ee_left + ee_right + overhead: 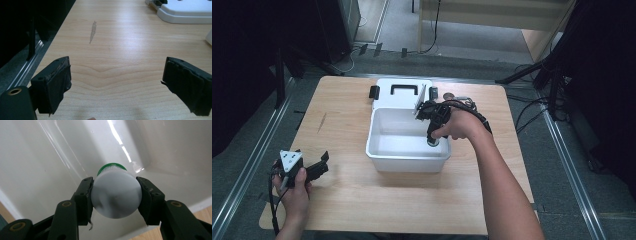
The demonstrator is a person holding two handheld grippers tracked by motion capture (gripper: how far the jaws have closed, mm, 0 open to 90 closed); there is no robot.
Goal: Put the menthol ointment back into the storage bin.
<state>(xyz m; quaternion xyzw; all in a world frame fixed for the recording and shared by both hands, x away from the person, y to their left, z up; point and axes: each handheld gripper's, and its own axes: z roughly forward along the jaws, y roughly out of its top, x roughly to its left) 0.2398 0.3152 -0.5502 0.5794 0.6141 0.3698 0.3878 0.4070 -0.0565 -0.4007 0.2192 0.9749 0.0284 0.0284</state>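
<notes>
A white plastic box point(384, 150) stands in the middle of the wooden table with its lid point(384, 102) folded back behind it. My right gripper point(432, 141) reaches down into the box's right side, shut on a small white bottle with a green cap point(115, 193). The bottle points cap-first toward the box's white floor point(50, 157) and is held across its body by both jaws. My left gripper point(323, 162) rests low near the table's front left corner. It is open, its two fingers point(53, 87) wide apart over bare wood with nothing between them.
The box lid point(185, 11) has a black handle point(404, 89) and black latches. A few small objects point(458, 97) lie behind the box on the right. A grey scuff point(93, 31) marks the wood at left. Metal rails point(257, 150) and cables flank the table.
</notes>
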